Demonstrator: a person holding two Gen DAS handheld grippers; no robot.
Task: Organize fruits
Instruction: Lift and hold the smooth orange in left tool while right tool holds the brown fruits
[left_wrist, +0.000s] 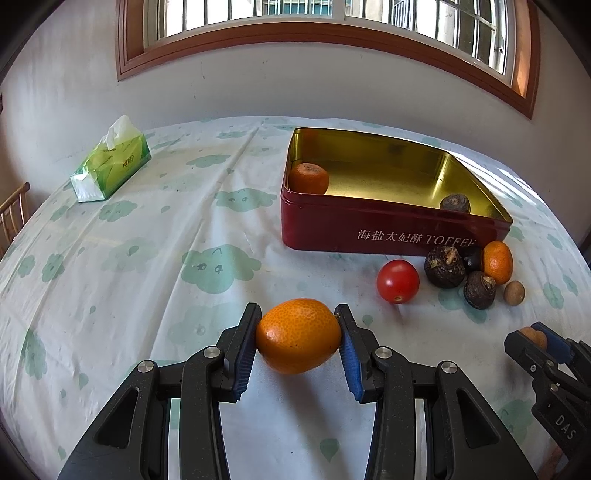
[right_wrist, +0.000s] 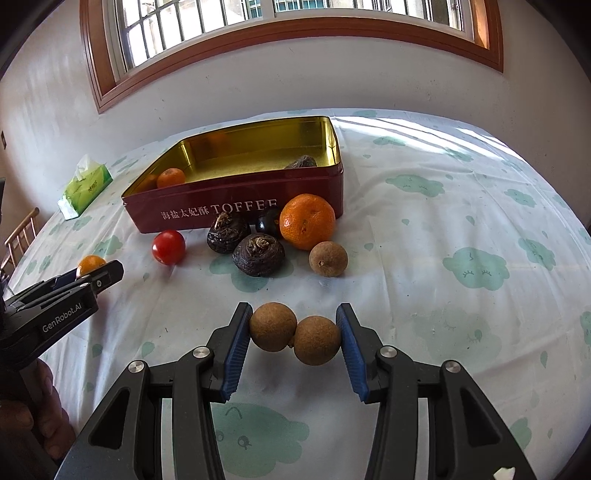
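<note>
Left wrist: left gripper (left_wrist: 298, 338) clamps its ribbed blue pads on the glossy, dimpled oval orange kumquat (left_wrist: 298, 335), held above the cloud-print tablecloth (left_wrist: 147, 277) | red rectangular metal toffee tin (left_wrist: 369, 229), gold-lined, holds a mandarin (left_wrist: 308, 178) | Right wrist: right gripper (right_wrist: 294, 338) pinches a joined pair of rough brown round longans (right_wrist: 294, 334) near the loose fruit beside the tin.

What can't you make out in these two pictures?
- Dark fruit by the tin: mostly hidden behind the water chestnuts and orange in both views, so its kind is unclear.
- Tin floor near its front wall: hidden by that wall in the right wrist view.
- Chair: cut off by the left edge in both views.
- Outside the window: washed out by glare.
</note>
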